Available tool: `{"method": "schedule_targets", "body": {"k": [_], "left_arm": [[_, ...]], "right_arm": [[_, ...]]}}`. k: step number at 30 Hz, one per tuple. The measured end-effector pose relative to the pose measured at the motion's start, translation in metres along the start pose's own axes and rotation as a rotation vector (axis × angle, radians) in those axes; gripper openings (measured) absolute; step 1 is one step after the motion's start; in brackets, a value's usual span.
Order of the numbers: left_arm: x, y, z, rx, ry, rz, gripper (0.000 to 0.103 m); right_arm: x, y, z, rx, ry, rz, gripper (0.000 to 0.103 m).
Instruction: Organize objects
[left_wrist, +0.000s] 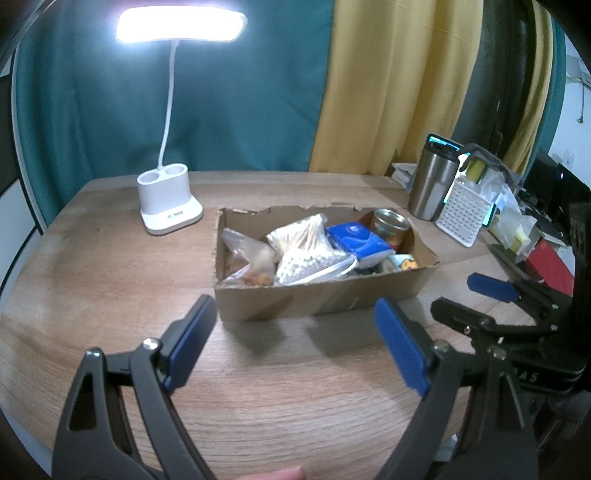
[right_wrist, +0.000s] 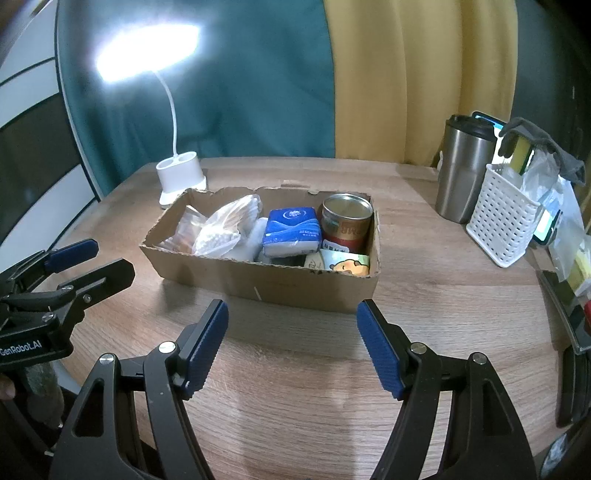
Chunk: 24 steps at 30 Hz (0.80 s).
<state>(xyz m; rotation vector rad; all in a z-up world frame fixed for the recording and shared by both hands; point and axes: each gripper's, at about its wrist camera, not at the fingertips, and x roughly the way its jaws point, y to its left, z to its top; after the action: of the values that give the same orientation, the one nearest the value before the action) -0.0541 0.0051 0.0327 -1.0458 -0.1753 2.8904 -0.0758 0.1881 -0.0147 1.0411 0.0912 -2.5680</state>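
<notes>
table (right_wrist: 295, 387): matt wood grain | box (right_wrist: 266, 280): rough torn cardboard | tumbler (right_wrist: 463, 173): brushed metal | basket (right_wrist: 498, 225): white perforated plastic

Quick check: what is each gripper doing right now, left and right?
Left gripper: open, holding nothing, above the table.
Right gripper: open, holding nothing, facing the cardboard box.

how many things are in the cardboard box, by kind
clear bags: 2, a snack bag and a cotton swab bag
tissue packs: 1
cans: 1
cartoon packets: 1
total: 5 that I can make out in the cardboard box
</notes>
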Motion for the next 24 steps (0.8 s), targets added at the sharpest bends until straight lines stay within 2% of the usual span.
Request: {"method": "schedule_targets", "body": {"k": [24], "left_arm": [[0.001, 0.0037, 0.0004, -0.012, 0.004, 0.004, 0.089]], "right_arm": [[0.0018, 0.0004, -0.0004, 0.002, -0.001, -0.004, 0.075]]}}
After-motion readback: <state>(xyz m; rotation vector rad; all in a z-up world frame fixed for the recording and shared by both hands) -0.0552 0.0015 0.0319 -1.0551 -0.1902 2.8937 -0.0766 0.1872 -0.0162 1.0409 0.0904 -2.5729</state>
